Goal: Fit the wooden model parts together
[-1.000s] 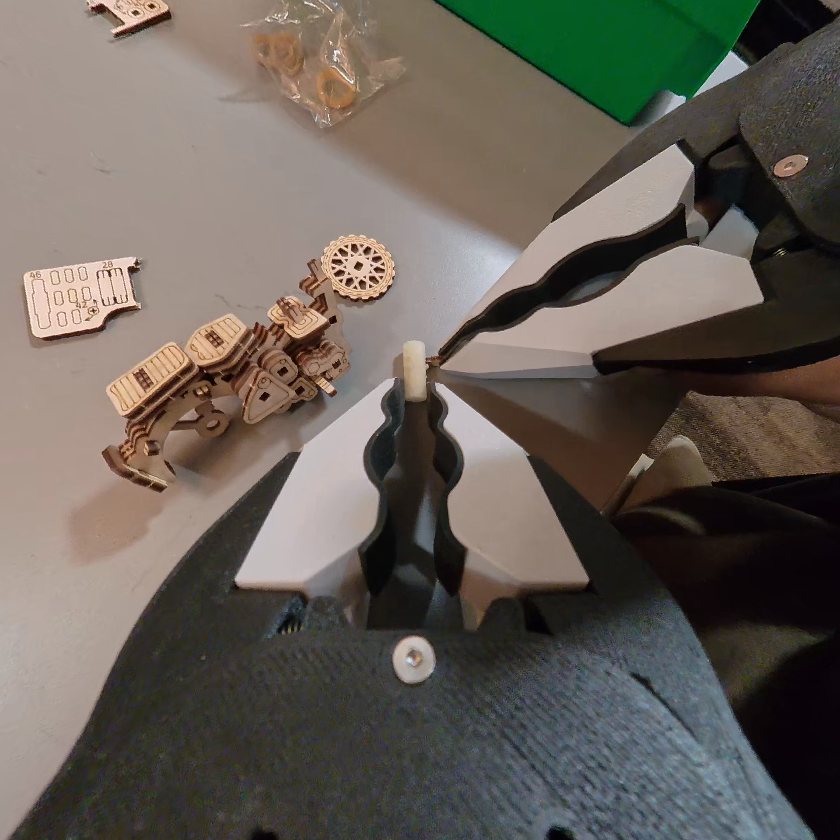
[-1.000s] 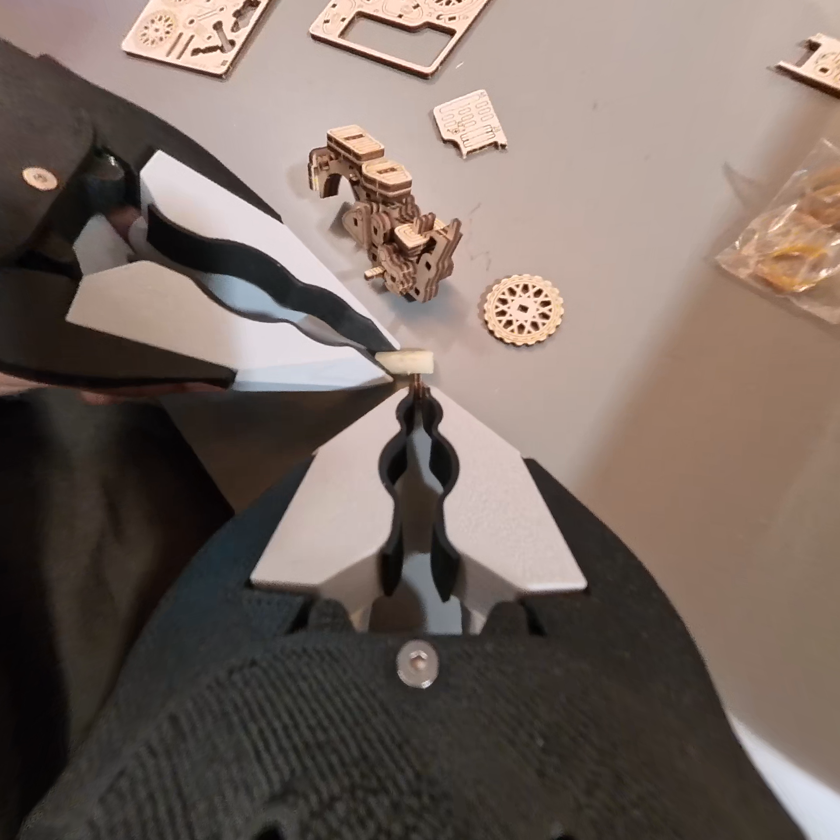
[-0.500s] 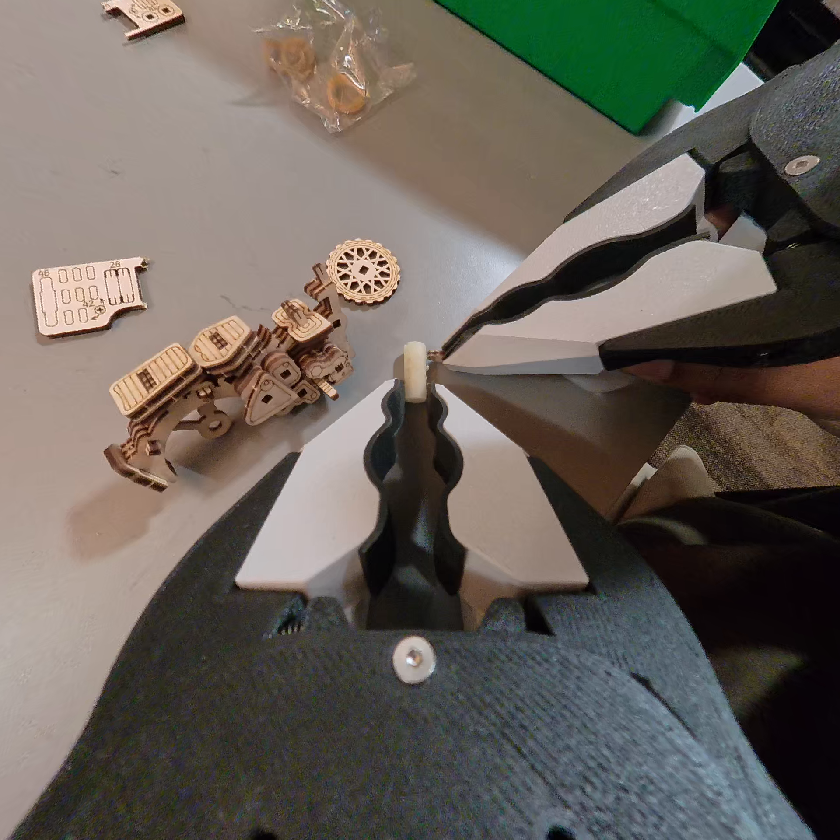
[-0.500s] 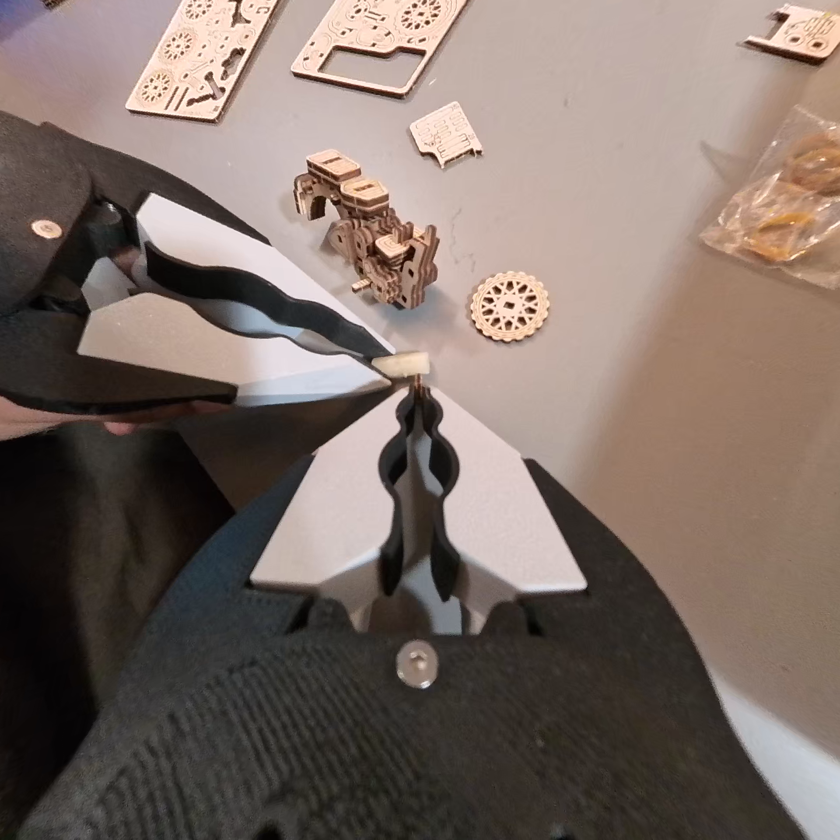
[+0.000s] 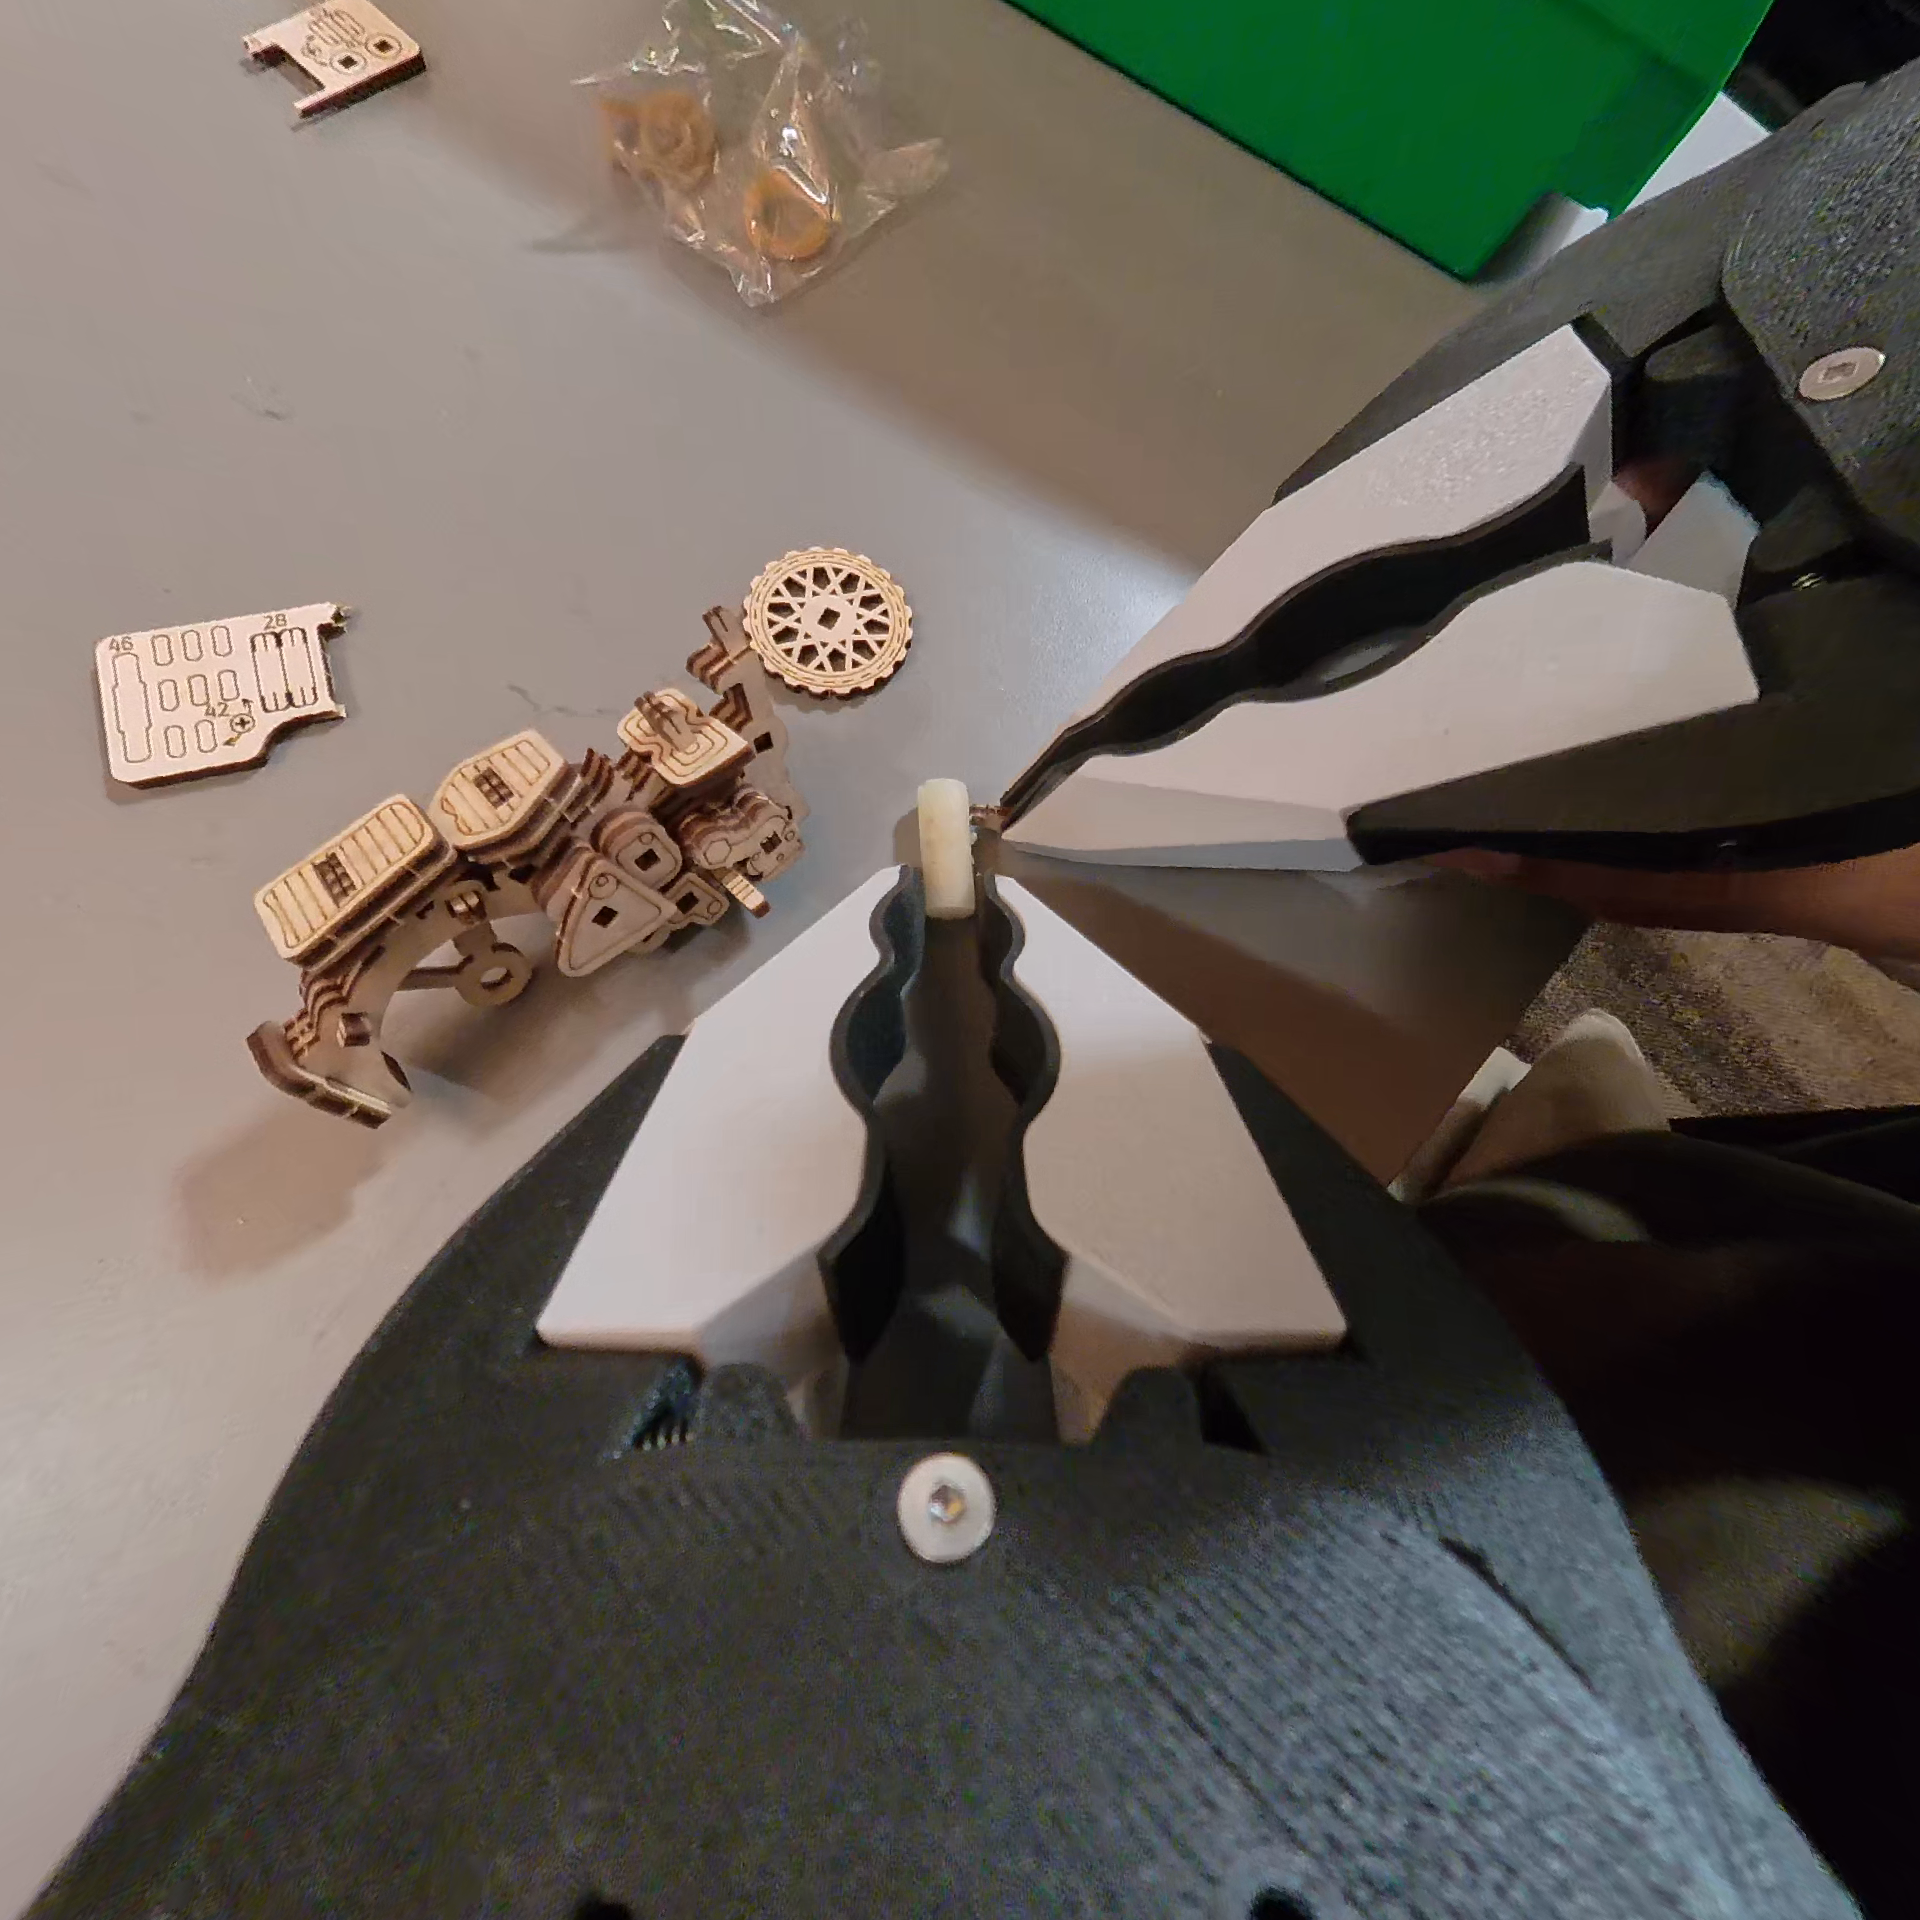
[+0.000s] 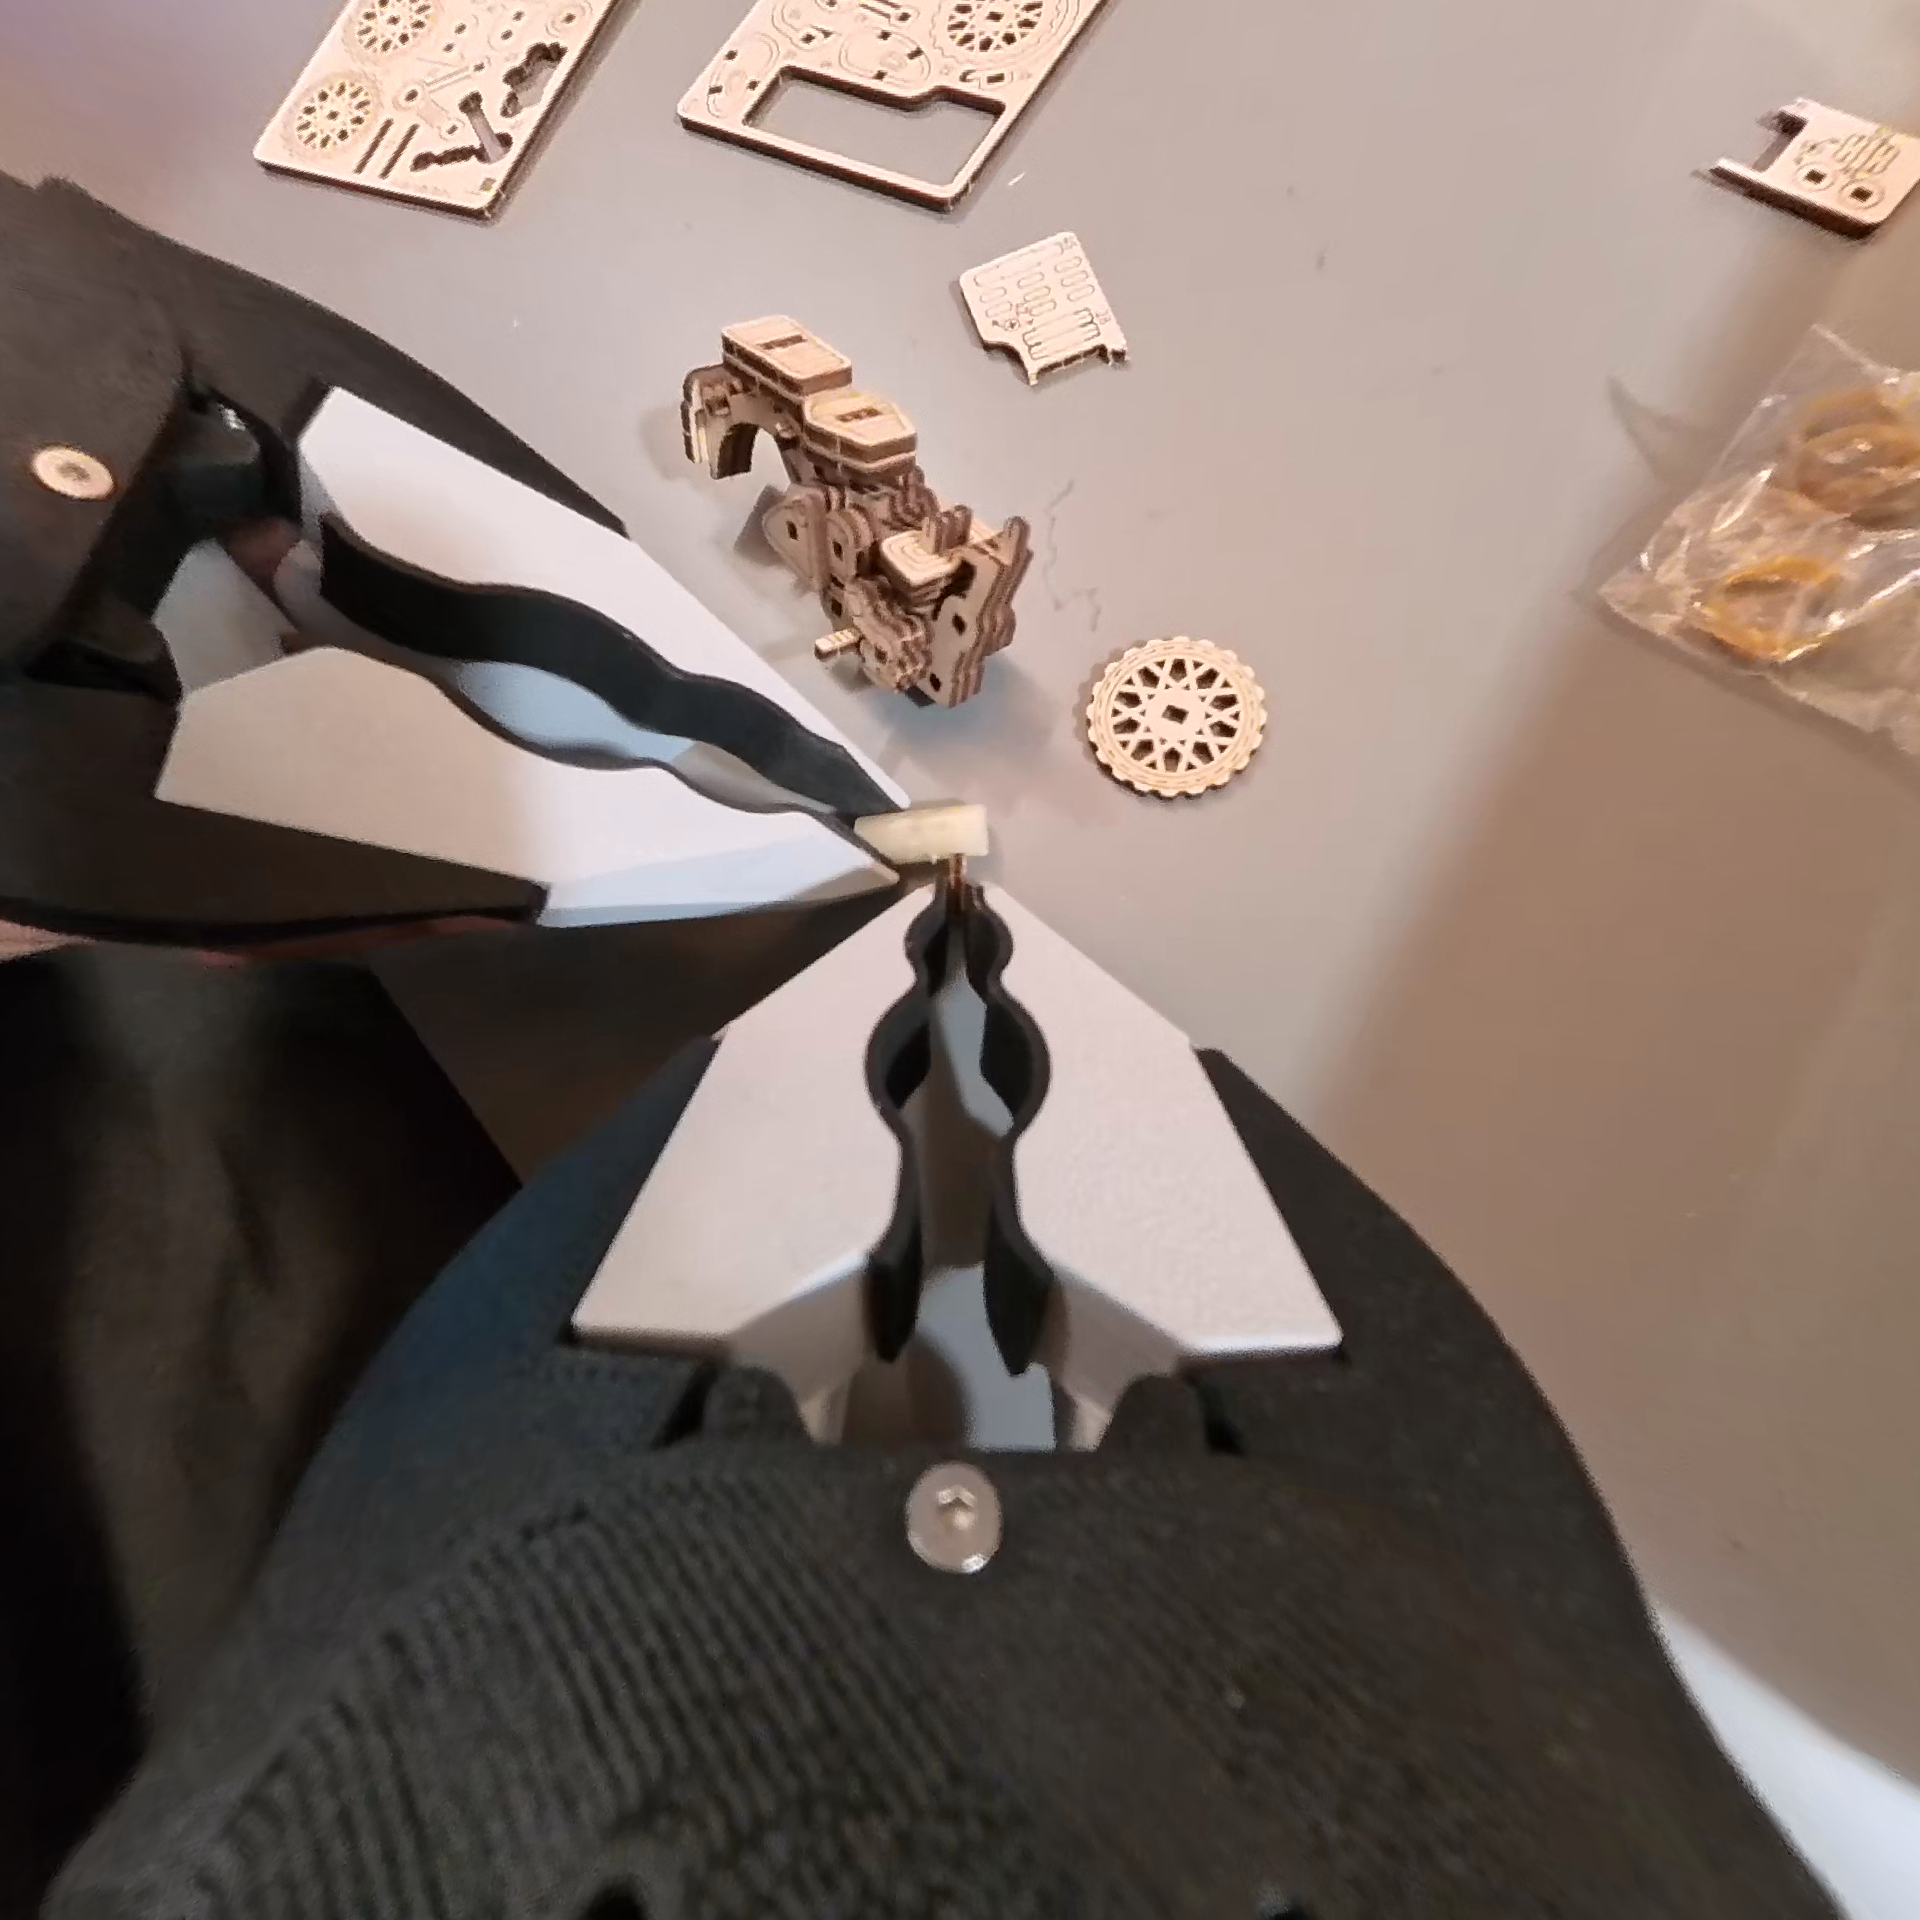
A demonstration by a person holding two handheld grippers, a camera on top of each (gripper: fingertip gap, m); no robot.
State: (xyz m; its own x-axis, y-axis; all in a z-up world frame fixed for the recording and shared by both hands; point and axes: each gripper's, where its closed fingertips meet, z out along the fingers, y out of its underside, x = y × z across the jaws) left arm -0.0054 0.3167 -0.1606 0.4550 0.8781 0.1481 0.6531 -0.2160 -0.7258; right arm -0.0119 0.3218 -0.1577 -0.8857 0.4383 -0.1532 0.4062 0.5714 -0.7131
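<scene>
My left gripper (image 5: 948, 883) is shut on a small cream block (image 5: 945, 847), held above the grey table. My right gripper (image 6: 961, 902) is shut on a tiny thin wooden pin (image 6: 958, 878) whose tip touches the block's side (image 6: 923, 831). In the left wrist view the right gripper (image 5: 1003, 821) comes in from the right and meets the block. The half-built wooden model (image 5: 520, 862) lies on the table left of the grippers; it also shows in the right wrist view (image 6: 862, 540). A loose wooden spoked wheel (image 5: 828, 636) lies beside it, seen too in the right wrist view (image 6: 1177, 719).
A small punched wooden sheet (image 5: 218, 694) lies left of the model. A clear bag of rubber rings (image 5: 748, 145) and another sheet piece (image 5: 338, 52) lie farther off. A green box (image 5: 1403, 94) stands at the back right. Two larger part sheets (image 6: 436, 94) (image 6: 883, 83) lie far off. Left and right tips are no more than a few centimetres apart. The loose wooden spoked wheel (image 5: 828, 636) is about equally far from each gripper, around 5 cm. My right wrist view (image 6: 1151, 718) looks at it from another angle.
Both grippers stay joined at the block and pin; they have drifted a little nearer the model, with the table items shifting slightly in both views. Grips are unchanged.
</scene>
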